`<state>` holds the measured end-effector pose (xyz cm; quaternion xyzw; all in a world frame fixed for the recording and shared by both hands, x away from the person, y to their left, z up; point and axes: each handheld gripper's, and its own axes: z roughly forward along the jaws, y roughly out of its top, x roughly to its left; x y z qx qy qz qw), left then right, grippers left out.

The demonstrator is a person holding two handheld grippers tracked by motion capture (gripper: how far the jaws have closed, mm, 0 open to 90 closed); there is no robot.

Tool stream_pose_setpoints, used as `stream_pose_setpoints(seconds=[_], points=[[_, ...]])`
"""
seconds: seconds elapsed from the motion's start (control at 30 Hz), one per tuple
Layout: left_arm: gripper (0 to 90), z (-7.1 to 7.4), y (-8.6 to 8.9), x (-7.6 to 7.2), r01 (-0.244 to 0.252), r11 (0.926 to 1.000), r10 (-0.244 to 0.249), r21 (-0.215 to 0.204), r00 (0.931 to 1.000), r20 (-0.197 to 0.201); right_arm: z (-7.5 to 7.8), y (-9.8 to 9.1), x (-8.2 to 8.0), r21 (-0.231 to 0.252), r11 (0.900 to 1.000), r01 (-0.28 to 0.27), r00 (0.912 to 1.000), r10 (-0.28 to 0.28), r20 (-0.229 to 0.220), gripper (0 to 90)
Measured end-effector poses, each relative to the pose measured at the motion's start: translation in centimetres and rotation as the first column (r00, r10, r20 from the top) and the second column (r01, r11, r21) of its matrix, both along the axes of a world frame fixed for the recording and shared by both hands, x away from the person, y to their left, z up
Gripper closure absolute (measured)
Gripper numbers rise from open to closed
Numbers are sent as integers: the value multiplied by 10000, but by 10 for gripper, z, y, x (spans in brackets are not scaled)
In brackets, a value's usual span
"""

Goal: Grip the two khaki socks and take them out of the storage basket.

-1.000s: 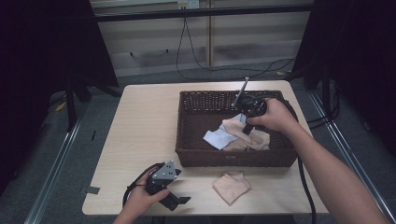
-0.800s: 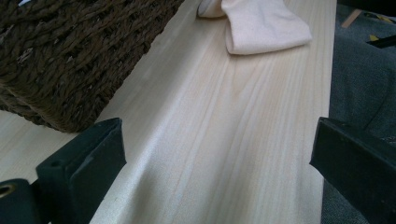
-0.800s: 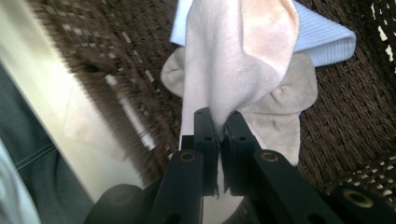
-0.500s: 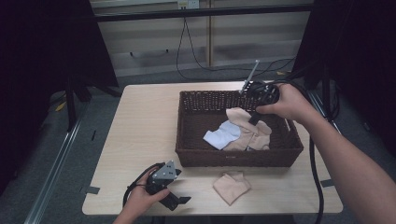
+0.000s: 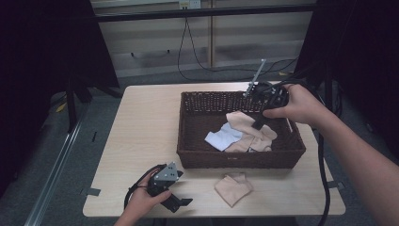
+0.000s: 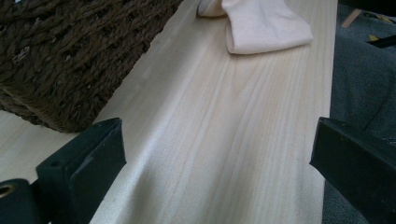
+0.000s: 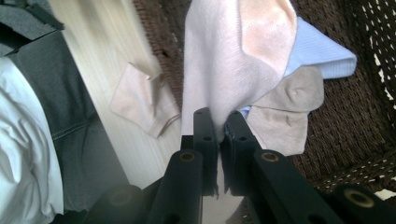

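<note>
Over the basket's (image 5: 188, 123) far right corner, my right gripper (image 7: 222, 128) is clamped on a peach cloth (image 7: 233, 51), which hangs from the jaws above a pale blue cloth (image 7: 322, 53) and a beige one (image 7: 285, 112) in the basket. Right forearm reaches in from the lower right. Left gripper (image 6: 215, 154) rests at the table's (image 5: 141, 122) near edge, jaws wide apart, holding nothing. Another peach cloth (image 5: 233, 187) lies on the table just outside the basket's near wall.

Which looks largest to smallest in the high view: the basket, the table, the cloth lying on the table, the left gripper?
1. Table
2. Basket
3. Cloth on the table and left gripper: these look alike, so no ranking.
</note>
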<state>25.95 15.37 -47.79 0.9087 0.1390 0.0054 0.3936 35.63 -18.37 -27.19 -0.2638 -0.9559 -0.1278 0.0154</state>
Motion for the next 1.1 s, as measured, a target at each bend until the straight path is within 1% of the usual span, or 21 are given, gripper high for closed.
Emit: stream_pose_setpoints(seconds=[0.07, 0.13, 0.17, 0.2, 0.27, 0.37, 0.4, 0.43, 0.47, 0.57, 0.6, 0.63, 0.67, 0.77, 0.8, 0.9, 0.93, 0.97, 1.03, 1.07, 1.1], points=[[26, 0, 0, 0, 38, 10000, -38, 36, 10000, 36, 2, 0, -3, 46, 9998, -203, 9998, 203, -1, 857], [26, 0, -1, 0, -17, 10000, 17, -83, 10000, -19, 3, 0, -8, 123, 9994, -334, 9994, 334, 9, 856], [26, 0, 0, 0, 15, 10000, -15, 11, 10000, 14, 2, 1, -14, 123, 9990, -433, 9990, 433, -70, 855], [26, 0, -1, 0, -26, 10000, 26, 1, 10000, -21, 2, 1, -14, 123, 9990, -433, 9990, 433, -70, 855], [25, -1, -1, 0, 3, 10000, -3, -71, 10000, -30, 0, 3, -18, 131, 9977, -663, 9978, 664, -82, 855], [26, -1, -1, 0, -39, 9999, 39, -108, 10000, -2, -3, 6, -25, 172, 9962, -855, 9962, 857, -130, 852], [26, -1, -1, 0, -36, 10000, 36, -85, 10000, 6, -5, 7, -27, 288, 9949, -964, 9953, 966, -80, 852], [26, -1, -1, 0, -38, 9999, 38, -126, 10000, 5, -7, 7, -29, 311, 9949, -960, 9952, 965, -143, 852], [26, 0, -1, 0, -33, 10000, 33, -58, 10000, 3, -9, 9, -31, 254, 9944, -1022, 9946, 1026, -143, 852], [26, -1, -1, 0, -40, 9999, 40, -104, 10000, 12, -15, 13, -37, 284, 9910, -1308, 9912, 1313, -148, 853], [26, 0, -1, 0, -7, 10000, 7, 3, 10000, 22, -17, 15, -39, 308, 9893, -1428, 9895, 1434, -171, 852], [25, 0, -1, 0, -12, 10000, 12, -6, 10000, 34, -19, 17, -42, 340, 9890, -1438, 9892, 1446, -231, 851], [26, 0, -1, 0, -19, 10000, 19, -8, 10000, 41, -21, 19, -43, 391, 9864, -1593, 9869, 1602, -202, 849], [26, 0, -1, -1, -42, 9999, 43, -92, 10000, 51, -27, 24, -48, 305, 9855, -1666, 9854, 1675, -292, 847], [26, 0, -1, -1, -49, 9999, 50, -107, 10000, 56, -30, 25, -49, 312, 9838, -1766, 9833, 1778, -379, 847], [26, 0, -1, -1, -48, 9999, 49, -105, 10000, 58, -36, 28, -51, 315, 9830, -1806, 9823, 1819, -439, 849], [26, 0, -1, -1, -49, 9999, 49, -108, 10000, 54, -39, 29, -52, 383, 9800, -1951, 9795, 1967, -432, 850], [26, 0, -1, -1, -49, 10000, 49, -45, 10000, 49, -41, 31, -53, 382, 9810, -1903, 9803, 1919, -456, 851], [26, 0, -1, -1, -63, 9999, 64, -115, 10000, 45, -46, 34, -55, 359, 9793, -1994, 9780, 2011, -548, 853], [26, 0, -1, -1, -72, 9999, 73, -126, 10000, 44, -49, 35, -55, 356, 9766, -2119, 9754, 2136, -542, 854], [26, 1, 0, -1, -77, 10000, 77, -55, 10000, 36, -52, 37, -56, 370, 9766, -2121, 9754, 2138, -530, 854]])
